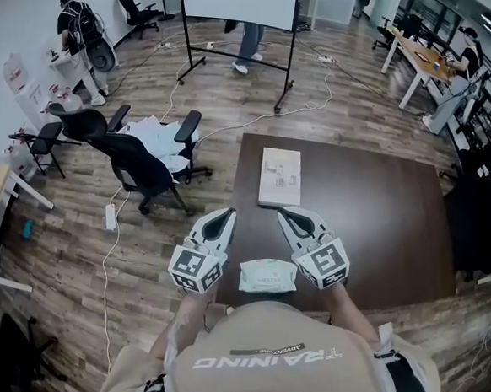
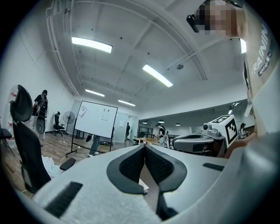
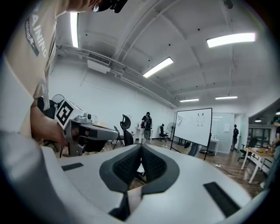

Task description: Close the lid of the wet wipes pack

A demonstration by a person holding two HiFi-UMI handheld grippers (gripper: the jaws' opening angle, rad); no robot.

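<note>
Pale green soft wet wipes pack lies on dark brown table, lower centre of frame, btwn both grippers. Left gripper & right gripper: jaws pressed together, empty, aimed past pack. Lid position unclear; closing judged not yet begun.

A wipes pack lies flat at the near edge of a dark brown table, between 2 grippers. The left gripper and the right gripper sit just beside it, their tips pointing away from the person. Farther along the table lies a pale flat box. Black chairs stand on the wood floor at the left.
</note>
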